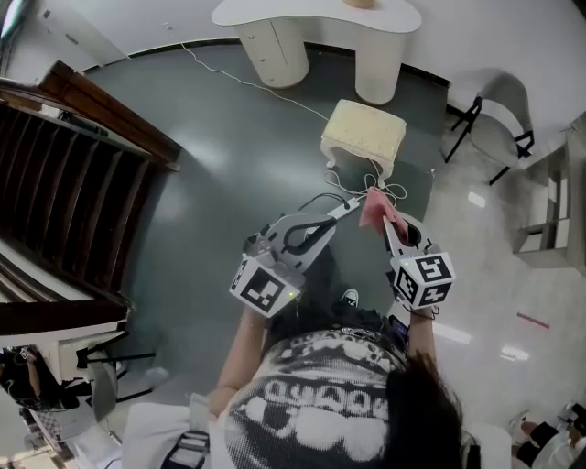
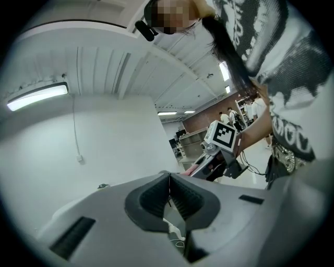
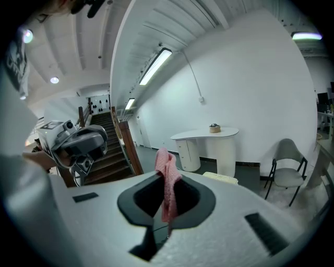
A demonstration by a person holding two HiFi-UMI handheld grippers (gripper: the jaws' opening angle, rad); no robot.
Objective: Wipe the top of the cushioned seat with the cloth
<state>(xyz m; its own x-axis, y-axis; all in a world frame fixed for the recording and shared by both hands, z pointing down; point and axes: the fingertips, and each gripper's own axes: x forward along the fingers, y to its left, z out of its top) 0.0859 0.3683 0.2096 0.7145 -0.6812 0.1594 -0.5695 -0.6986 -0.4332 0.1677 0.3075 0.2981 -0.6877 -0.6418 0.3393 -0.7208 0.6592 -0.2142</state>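
A cream cushioned seat point(image 1: 364, 133) stands on the dark floor ahead of me; its edge shows past the right jaws point(image 3: 221, 178). My right gripper point(image 1: 383, 218) is shut on a pink cloth point(image 1: 374, 209), which hangs from the closed jaws point(image 3: 167, 182), held in the air short of the seat. My left gripper point(image 1: 352, 207) is shut with nothing between its jaws, close beside the cloth. In the left gripper view the shut left gripper point(image 2: 169, 180) points at the white wall, with the right gripper's marker cube point(image 2: 224, 135) beyond.
A white curved desk point(image 1: 316, 23) stands behind the seat. A white cable point(image 1: 247, 82) runs across the floor to it. A dark wooden staircase point(image 1: 64, 174) fills the left. A grey chair point(image 1: 499, 119) sits at the right by a shelf unit point(image 1: 549, 211).
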